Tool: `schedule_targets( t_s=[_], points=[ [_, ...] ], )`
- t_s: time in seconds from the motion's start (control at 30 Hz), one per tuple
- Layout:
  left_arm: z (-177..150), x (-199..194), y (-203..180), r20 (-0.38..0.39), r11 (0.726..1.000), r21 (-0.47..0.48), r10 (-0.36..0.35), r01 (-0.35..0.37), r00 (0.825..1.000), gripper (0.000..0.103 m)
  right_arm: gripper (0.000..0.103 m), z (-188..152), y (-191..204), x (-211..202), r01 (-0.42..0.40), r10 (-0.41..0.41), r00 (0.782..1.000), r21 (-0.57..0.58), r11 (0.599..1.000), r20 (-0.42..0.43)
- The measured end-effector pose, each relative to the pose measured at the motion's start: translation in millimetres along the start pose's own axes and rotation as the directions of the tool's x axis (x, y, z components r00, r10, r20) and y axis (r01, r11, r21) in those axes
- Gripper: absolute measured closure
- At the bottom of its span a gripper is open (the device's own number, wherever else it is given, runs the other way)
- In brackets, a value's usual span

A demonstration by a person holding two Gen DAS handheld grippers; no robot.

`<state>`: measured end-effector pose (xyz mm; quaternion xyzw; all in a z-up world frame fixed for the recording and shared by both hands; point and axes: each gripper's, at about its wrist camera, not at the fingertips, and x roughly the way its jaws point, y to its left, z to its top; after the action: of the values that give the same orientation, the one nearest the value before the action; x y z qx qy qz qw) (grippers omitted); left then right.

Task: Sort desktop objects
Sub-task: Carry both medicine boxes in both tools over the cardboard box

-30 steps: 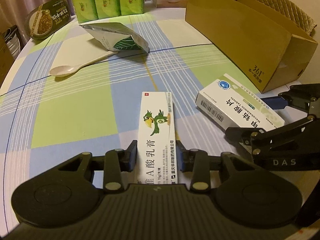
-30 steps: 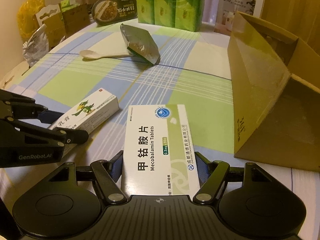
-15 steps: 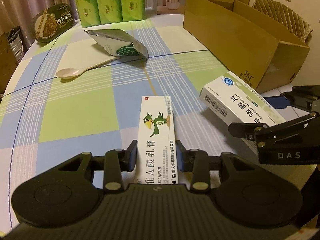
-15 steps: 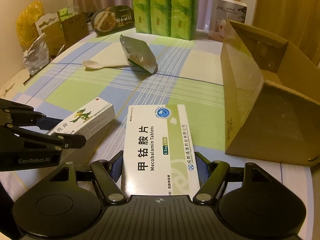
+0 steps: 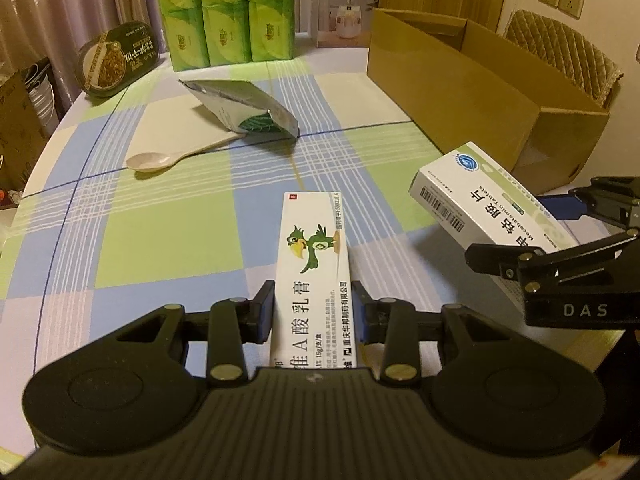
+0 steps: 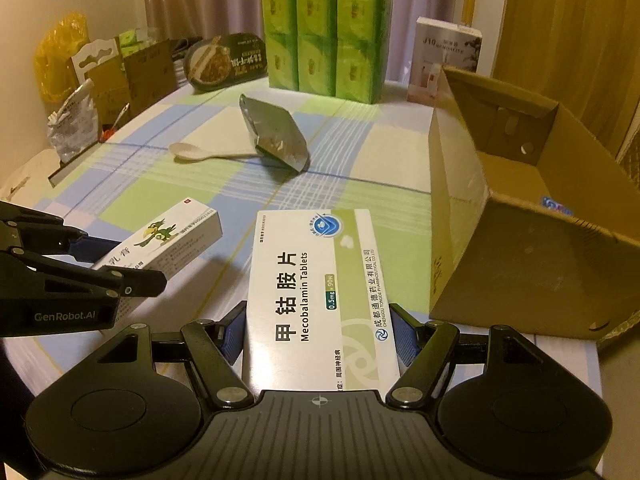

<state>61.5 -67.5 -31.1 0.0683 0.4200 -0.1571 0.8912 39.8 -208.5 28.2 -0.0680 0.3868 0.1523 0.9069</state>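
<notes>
left tool (image 5: 313,314) grips the ointment box (image 5: 314,264), right tool (image 6: 318,330) the mecobalamin tablets box (image 6: 316,292); cardboard box (image 6: 532,240) looks empty; spoon (image 5: 168,158), foil pouch (image 5: 244,114) remain on the surface (image 5: 160,240).

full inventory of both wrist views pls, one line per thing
ointment carton: 1, white with green bird, clamped in left gripper
tablet box: 1, white and green, clamped in right gripper
cardboard box: 1, brown, open, right side of table
foil pouch: 1, silver, table middle
spoon: 1, cream, beside pouch
tissue packs: stack, green, far edge
meal tray: 1, dark green, far left
appliance carton: 1, white, far edge
tablecloth: 1, blue, green and white check
left gripper: 1, black
right gripper: 1, black
</notes>
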Motion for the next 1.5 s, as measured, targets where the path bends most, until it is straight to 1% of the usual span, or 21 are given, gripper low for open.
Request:
schedule_targets(
  t_s=[0.27, 0.53, 0.73, 1.13, 1.5],
  points=[
    [7.3, -18.1, -9.2, 0.037, 1.0, -0.002, -0.004, 0.004, 0.999, 0.07, 0.035, 7.9, -0.9, -22.9, 0.011, -0.011, 0.998, 0.004, 1.0, 0.055],
    [17.7, -31.9, -24.5, 0.074, 1.0, 0.011, -0.026, 0.025, 0.997, 0.07, 0.035, 18.2, -14.2, -45.7, 0.04, -0.042, 0.993, 0.021, 0.999, 0.106],
    [29.9, -38.9, -39.1, 0.098, 0.998, 0.029, -0.051, 0.049, 0.994, 0.07, 0.035, 25.4, -31.2, -59.6, 0.071, -0.076, 0.988, 0.043, 0.997, 0.136],
    [63.7, -41.5, -73.5, 0.138, 0.991, 0.068, -0.126, 0.117, 0.982, 0.07, 0.035, 34.8, -72.9, -81.9, 0.127, -0.142, 0.973, 0.088, 0.988, 0.18],
    [97.1, -37.4, -103.4, 0.16, 0.981, 0.101, -0.177, 0.162, 0.971, 0.07, 0.035, 41.5, -111.3, -89.9, 0.178, -0.199, 0.959, 0.117, 0.977, 0.201]
  ],
)
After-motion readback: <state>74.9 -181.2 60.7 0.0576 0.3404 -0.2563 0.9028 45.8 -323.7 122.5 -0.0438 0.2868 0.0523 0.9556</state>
